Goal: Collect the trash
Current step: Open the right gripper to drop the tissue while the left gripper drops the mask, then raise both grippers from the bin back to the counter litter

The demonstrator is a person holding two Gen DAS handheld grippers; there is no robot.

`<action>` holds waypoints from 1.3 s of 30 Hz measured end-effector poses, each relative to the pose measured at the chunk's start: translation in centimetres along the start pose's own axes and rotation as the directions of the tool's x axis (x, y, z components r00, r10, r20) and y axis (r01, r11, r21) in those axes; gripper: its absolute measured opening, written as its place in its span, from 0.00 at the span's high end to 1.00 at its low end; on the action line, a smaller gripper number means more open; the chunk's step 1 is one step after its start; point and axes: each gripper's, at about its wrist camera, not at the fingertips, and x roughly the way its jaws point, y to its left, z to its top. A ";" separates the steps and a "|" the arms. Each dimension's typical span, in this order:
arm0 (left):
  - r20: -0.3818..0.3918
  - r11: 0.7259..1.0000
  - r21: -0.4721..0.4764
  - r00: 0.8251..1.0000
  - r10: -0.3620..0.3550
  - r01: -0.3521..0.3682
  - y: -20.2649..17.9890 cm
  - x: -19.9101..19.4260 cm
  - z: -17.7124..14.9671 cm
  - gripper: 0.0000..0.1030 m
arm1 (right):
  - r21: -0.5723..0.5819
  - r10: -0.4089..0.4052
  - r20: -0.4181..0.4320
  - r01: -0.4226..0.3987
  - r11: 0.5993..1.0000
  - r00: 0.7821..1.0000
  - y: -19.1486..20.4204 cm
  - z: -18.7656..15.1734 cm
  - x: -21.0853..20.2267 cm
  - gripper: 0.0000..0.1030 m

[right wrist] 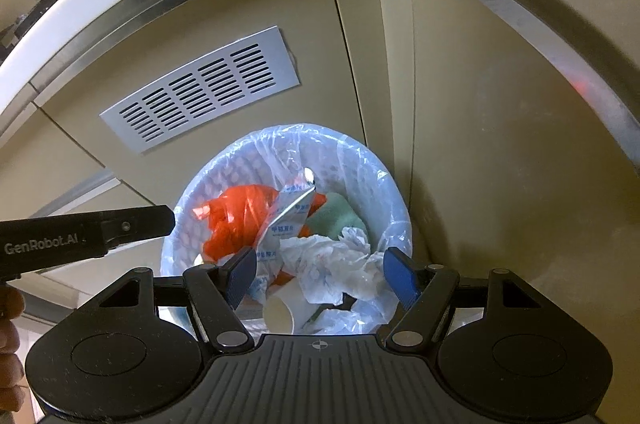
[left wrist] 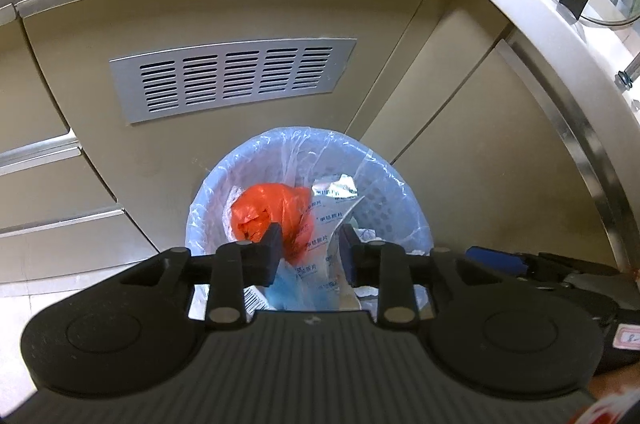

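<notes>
Both grippers hang over the waste bin (left wrist: 308,184), which stands on the floor in the corner of the cabinets, just below a metal vent grille (left wrist: 236,80); judged, the tools sit here because this is where collected trash goes in.

The left gripper (left wrist: 310,244) has its jaws narrowly parted. An orange plastic bag (left wrist: 272,210) and a printed foil blister sheet (left wrist: 332,212) show in the gap, but no pad can be seen pressing on them; they appear to lie loose in the bin.

The right gripper (right wrist: 320,274) has its jaws wide with nothing between them, above crumpled white paper (right wrist: 332,260) and a paper cup (right wrist: 280,312).

The clear liner (right wrist: 360,160) is draped over the rim, presumably to keep the bin clean.

Not determinable: the bin's depth and near rim, both hidden behind the gripper bodies; what lies under the top layer; the green object (right wrist: 334,218) at the far right
</notes>
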 end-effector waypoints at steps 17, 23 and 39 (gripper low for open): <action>-0.034 0.997 -0.035 0.997 0.066 -0.067 0.3 -3.8 -2.1 0.74 | -0.066 0.047 -0.039 -0.050 0.997 0.998 0.8 -1.5 -2.8 0.31; -0.021 0.995 -0.047 0.996 0.087 -0.088 -0.2 -6.8 -2.4 0.74 | -0.087 0.097 -0.038 -0.100 0.991 0.995 1.8 -1.4 -5.1 0.31; 0.117 0.991 -0.039 0.984 0.130 -0.127 -3.7 -16.5 -0.6 0.65 | -0.148 0.201 0.071 -0.189 0.971 0.977 2.9 1.0 -13.4 0.31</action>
